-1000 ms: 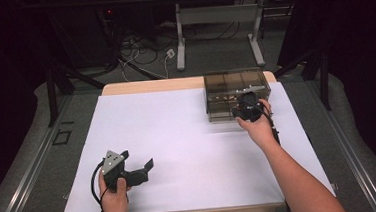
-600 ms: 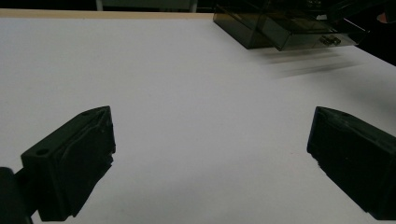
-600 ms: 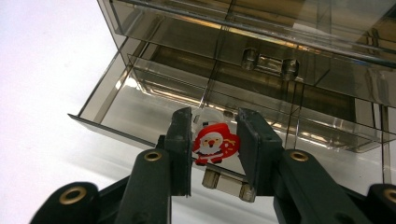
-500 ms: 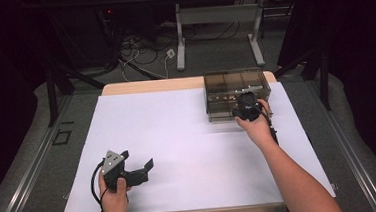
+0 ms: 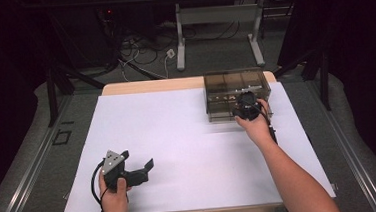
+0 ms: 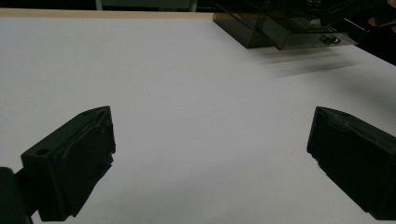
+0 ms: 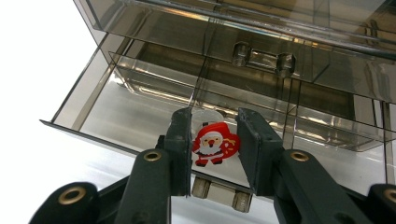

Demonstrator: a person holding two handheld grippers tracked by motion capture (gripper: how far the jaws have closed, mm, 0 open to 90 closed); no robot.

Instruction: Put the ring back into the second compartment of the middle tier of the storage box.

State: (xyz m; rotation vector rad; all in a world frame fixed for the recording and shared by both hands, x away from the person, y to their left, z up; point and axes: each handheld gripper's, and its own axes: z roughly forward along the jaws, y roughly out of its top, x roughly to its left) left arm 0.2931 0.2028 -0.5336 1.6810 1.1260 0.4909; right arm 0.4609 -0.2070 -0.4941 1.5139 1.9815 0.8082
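R gripper (image 7: 215, 151) clamped on Santa tag (image 7: 212, 143), held above open drawer (image 7: 140, 112) of smoked box (image 5: 235, 90), far R of mat. Tag upright, face toward cam, long axis vertical; drawer bay directly below/ahead. L gripper (image 6: 210, 158) wide, empty, well apart.

Red Santa figure (image 7: 212, 144), upright, above open smoked-clear drawer (image 7: 140, 105) of small organizer box

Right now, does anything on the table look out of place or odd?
Nothing looks damaged or spilled. The smoky plastic drawer box has its lower drawer pulled open, and the right gripper holds a small Santa figure over it. The left gripper rests idle, open.
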